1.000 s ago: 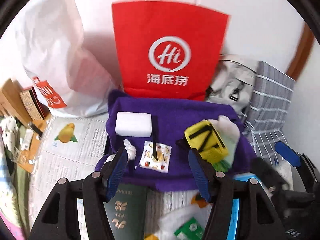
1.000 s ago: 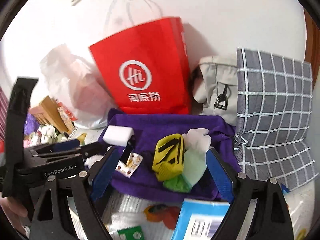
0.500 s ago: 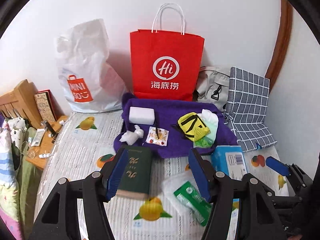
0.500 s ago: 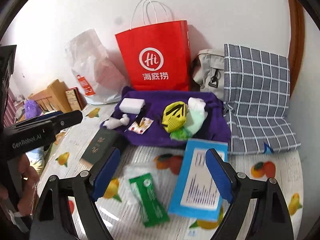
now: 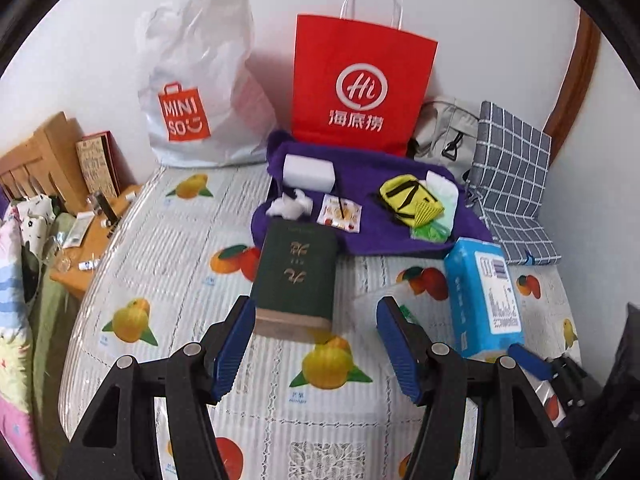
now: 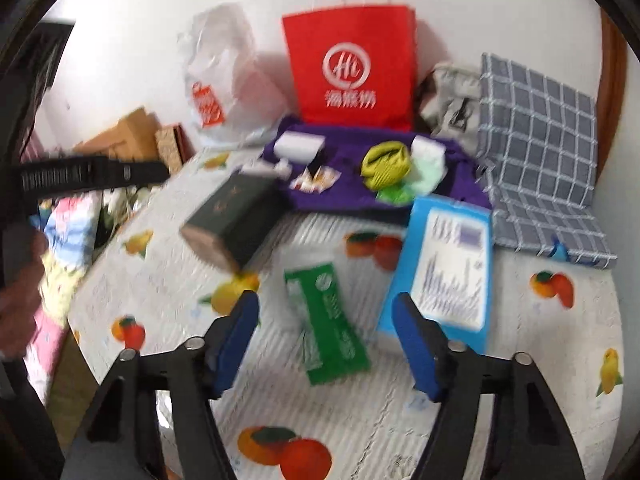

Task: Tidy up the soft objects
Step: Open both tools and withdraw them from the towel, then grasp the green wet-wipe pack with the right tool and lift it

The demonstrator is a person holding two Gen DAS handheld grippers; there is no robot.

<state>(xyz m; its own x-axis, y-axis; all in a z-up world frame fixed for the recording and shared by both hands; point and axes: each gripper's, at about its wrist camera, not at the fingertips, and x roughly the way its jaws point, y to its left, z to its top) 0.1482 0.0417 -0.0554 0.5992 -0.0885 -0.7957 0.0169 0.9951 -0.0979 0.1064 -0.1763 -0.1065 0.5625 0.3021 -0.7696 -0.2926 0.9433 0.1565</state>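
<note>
The bed [image 5: 168,240] with its fruit-print cover is the working surface, and everything on it sits within reach of both hands. Against the wall stand the two carriers, upright and mouths up, likely propped there to take the sorted goods: a red paper bag [image 5: 360,84] printed "Hi" over three Chinese characters, and a white plastic bag [image 5: 200,80] marked "MINISO". Beside them leans a grey checked cushion [image 5: 512,184].

Next, the purple towel [image 5: 384,184], spread flat at the foot of the red bag as a gathering spot. On it lie the soft pieces: a white sponge block [image 5: 308,170], a yellow pouch [image 5: 410,198] with black straps on top of pale green cloth, a crumpled white tissue [image 5: 288,206] and a small printed sachet [image 5: 340,214].

Nearer, off the towel and so, I judge, not yet sorted: a dark green book [image 5: 298,276] with gold lettering too small to read, a blue tissue pack [image 5: 482,292] and a green packet [image 6: 326,320], print blurred.

Left gripper [image 5: 316,344] hangs over the cover with its fingers about half apart, nothing between them. Right gripper [image 6: 326,340] is closing on empty air just above the green packet.
</note>
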